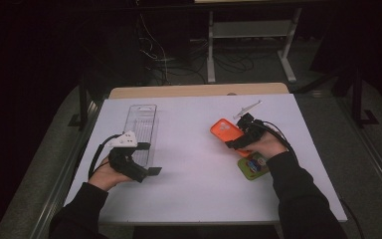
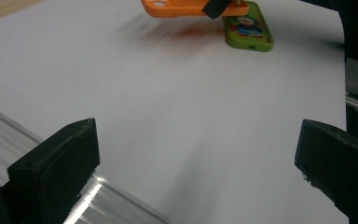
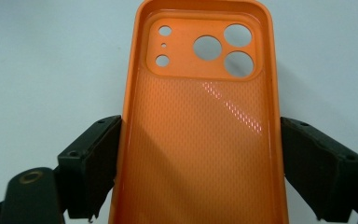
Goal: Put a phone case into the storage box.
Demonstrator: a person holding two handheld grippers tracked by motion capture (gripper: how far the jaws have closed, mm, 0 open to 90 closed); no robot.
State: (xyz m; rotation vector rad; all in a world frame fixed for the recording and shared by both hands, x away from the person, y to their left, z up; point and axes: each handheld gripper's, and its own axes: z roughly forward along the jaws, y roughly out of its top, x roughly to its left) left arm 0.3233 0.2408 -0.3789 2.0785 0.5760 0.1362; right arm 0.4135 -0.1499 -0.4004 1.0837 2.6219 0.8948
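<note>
My right gripper (image 1: 238, 142) is shut on an orange phone case (image 1: 225, 131) and holds it a little above the white table (image 1: 194, 189), right of centre. In the right gripper view the orange phone case (image 3: 200, 140) faces up with its inside and camera holes showing, and the pads of my right gripper (image 3: 200, 168) press on its two long sides. A green phone case (image 1: 252, 167) with a cartoon picture lies flat just below that hand. My left gripper (image 1: 149, 158) stands open at the left, its jaws wide apart with nothing between them.
A clear plastic container (image 1: 142, 127) lies lengthwise on the table beside my left gripper; its ribbed edge (image 2: 9, 135) shows low in the left gripper view. Across the table in that view are the orange case (image 2: 177, 7) and the green case (image 2: 249, 30).
</note>
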